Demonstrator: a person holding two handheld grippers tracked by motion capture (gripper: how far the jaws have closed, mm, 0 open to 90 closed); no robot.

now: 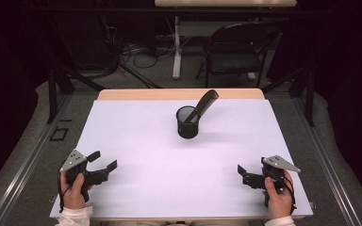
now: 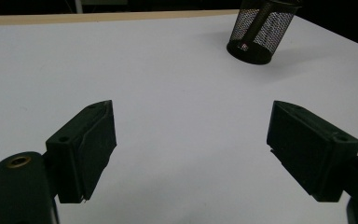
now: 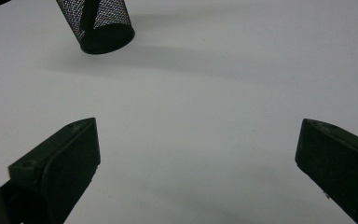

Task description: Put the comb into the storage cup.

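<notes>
A black mesh cup [image 1: 187, 123] stands upright near the middle of the white table top [image 1: 136, 141], a little toward the far edge. A black comb [image 1: 204, 104] leans out of it to the right. My left gripper [image 1: 104, 160] rests at the near left, held in a hand, jaws spread wide with nothing between them. At the near right my right gripper [image 1: 240, 173] is likewise open and empty. In the left gripper view the cup [image 2: 260, 32] sits far off at the upper right, beyond the gripper [image 2: 191, 126]. In the right gripper view the cup [image 3: 98, 23] is at the upper left, beyond the gripper [image 3: 198, 140].
A wooden strip [image 1: 179, 94] runs along the table's far edge. Behind the table stand a black folding chair [image 1: 238, 52], a white desk leg [image 1: 176, 47] and loose cables [image 1: 136, 52] on the floor. Dark stands flank both sides.
</notes>
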